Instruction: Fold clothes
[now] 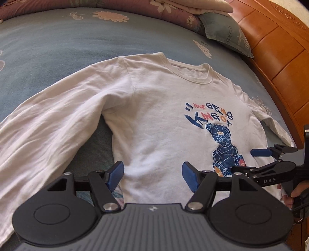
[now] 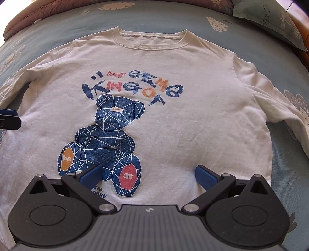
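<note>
A white long-sleeved shirt [image 1: 158, 115] with a blue bear print lies flat, face up, on the bed, collar away from me; it also shows in the right wrist view [image 2: 183, 119]. Both sleeves are spread out to the sides. My left gripper [image 1: 152, 173] is open and empty above the shirt's lower left body, near its side seam. My right gripper [image 2: 147, 176] is open and empty above the lower middle of the shirt, by the bear's foot. The right gripper also shows in the left wrist view [image 1: 256, 160], at the right over the bear print.
The shirt rests on a blue-grey flowered bedsheet [image 1: 58, 42]. A wooden headboard [image 1: 274, 50] runs along the right. A grey-green pillow [image 1: 226, 32] and a folded quilt [image 1: 119, 7] lie at the far end. One finger [image 2: 8, 117] of the left gripper shows at the left edge.
</note>
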A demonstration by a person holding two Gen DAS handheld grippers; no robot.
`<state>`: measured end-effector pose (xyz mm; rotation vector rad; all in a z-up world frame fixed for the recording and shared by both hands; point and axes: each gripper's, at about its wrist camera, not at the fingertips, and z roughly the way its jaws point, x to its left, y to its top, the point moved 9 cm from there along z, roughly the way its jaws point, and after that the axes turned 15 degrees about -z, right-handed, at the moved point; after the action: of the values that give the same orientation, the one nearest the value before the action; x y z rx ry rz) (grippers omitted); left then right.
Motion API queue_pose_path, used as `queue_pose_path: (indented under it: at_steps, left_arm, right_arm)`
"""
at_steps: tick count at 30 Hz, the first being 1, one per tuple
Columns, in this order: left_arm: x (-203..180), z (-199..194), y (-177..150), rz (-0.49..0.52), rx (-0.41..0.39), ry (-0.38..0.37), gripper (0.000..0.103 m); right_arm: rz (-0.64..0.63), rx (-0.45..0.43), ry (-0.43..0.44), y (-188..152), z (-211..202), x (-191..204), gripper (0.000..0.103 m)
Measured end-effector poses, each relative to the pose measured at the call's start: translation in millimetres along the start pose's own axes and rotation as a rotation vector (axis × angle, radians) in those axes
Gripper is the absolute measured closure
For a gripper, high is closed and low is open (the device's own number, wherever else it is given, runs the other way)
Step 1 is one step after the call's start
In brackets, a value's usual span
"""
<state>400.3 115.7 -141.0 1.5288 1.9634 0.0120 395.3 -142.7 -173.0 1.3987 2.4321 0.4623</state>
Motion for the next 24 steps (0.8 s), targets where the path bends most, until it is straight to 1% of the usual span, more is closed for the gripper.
queue_pose_path:
  at_steps: [5, 7, 10, 12, 14, 15, 17, 19, 20, 22, 23, 24]
  left_arm:
    - [12, -28, 17, -0.038, -0.121, 0.042, 0.036]
    - [24, -38, 24, -0.060, -0.165, 0.071, 0.036]
    - [59, -54, 34, -0.112, -0.234, 0.165, 0.038]
    - [86, -62, 41, -0.140, -0.244, 0.228, 0.040]
    - [106, -72, 50, -0.148, -0.272, 0.264, 0.049]
    - [116, -76, 57, -0.142, -0.279, 0.280, 0.050]
    - [129, -78, 68, -0.123, -0.268, 0.297, 0.058]
    - [140, -75, 80, -0.084, -0.241, 0.305, 0.058]
    - [142, -71, 85, -0.044, -0.227, 0.310, 0.060]
    - [142, -59, 94, 0.053, -0.176, 0.310, 0.061]
    - [141, -53, 97, 0.105, -0.152, 0.315, 0.064]
    - [139, -46, 99, 0.145, -0.126, 0.315, 0.065]
  right_arm:
    - [-0.005, -0.011, -0.005, 0, -1, 0, 0.000]
    - [-0.005, -0.017, -0.008, 0, -1, 0, 0.000]
    - [-0.006, -0.023, -0.009, -1, -1, 1, 0.000]
    - [-0.007, -0.023, -0.007, -1, -1, 1, 0.000]
    - [-0.009, -0.023, -0.006, -1, 0, 0, 0.000]
    - [-0.009, -0.023, -0.006, -1, 0, 0, 0.000]
    - [-0.008, -0.023, -0.006, -1, 0, 1, 0.000]
    - [-0.008, -0.024, -0.006, 0, 0, 0, 0.000]
    - [-0.008, -0.024, -0.005, -1, -1, 0, 0.000]
    - [-0.009, -0.024, -0.002, -1, -1, 1, 0.000]
    - [-0.010, -0.023, -0.002, -1, 0, 1, 0.000]
    - [-0.011, -0.023, -0.002, 0, 0, 0, 0.000]
